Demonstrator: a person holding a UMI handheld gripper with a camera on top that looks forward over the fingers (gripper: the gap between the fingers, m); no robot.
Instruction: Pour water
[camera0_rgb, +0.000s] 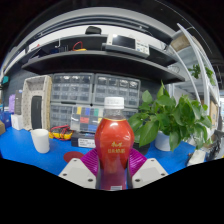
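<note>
Gripper view: a red-filled bottle with a white cap was held upright between the fingers of the gripper, both pads pressed against it, above a blue table.

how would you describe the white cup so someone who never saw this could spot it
Start at the blue table. A red bottle with a white cap stands between the gripper fingers; the white cup sits apart from it, on the side away from the leafy plant. It is the only plain white, open-topped container there.
</note>
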